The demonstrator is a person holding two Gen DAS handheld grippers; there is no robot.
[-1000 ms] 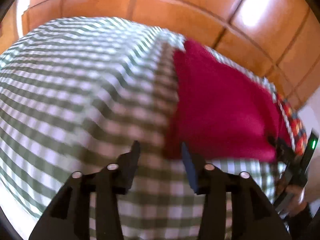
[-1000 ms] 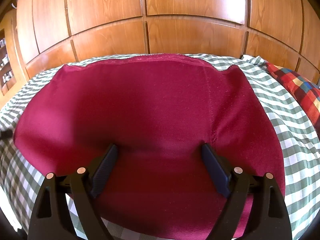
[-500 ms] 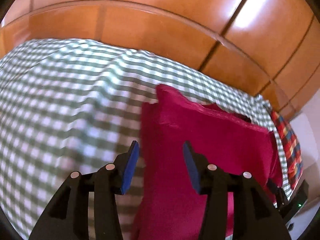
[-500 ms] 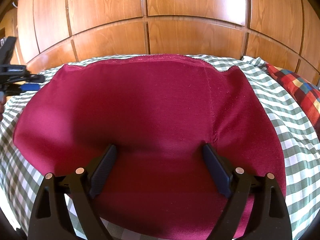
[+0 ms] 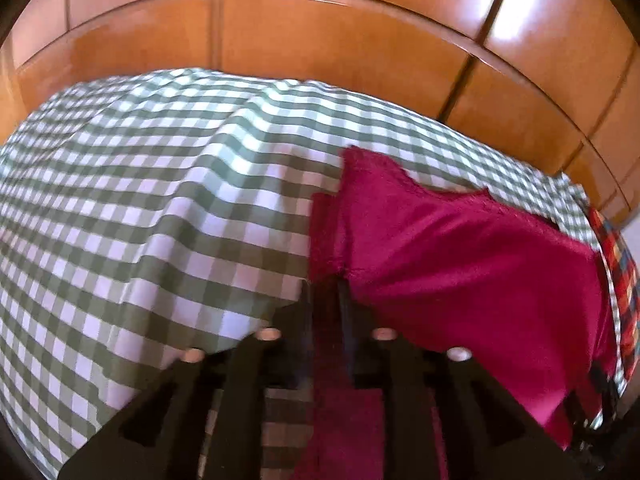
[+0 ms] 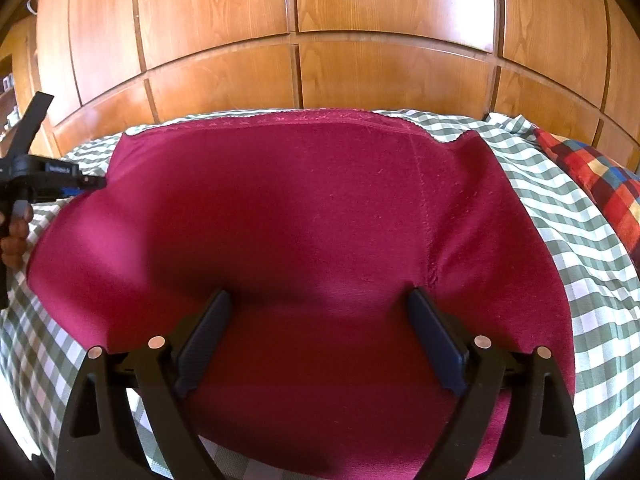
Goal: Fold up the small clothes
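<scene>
Now the crimson garment (image 6: 312, 216) lies spread flat on the green-checked bedsheet (image 5: 152, 208), wooden panelling (image 6: 360, 40) behind it. The left gripper (image 5: 325, 300) sits at the cloth's left edge, its fingers (image 5: 347, 312) narrow and closing with a fold of crimson fabric between them. The right gripper (image 6: 320, 320) hovers over the near middle of the garment, fingers (image 6: 434, 340) spread wide, gripping nothing. A red plaid cloth (image 6: 596, 176) lies off to the right.

Bright daylight. Glare patches on glossy wood panels (image 5: 516, 16). Left wrist view motion-blurred, worst at left gripper (image 5: 326, 300). Right wrist view sharp. Both: heavy fisheye bending, dark vignette corners. Soft shadows on red cloth (image 6: 300, 220).
</scene>
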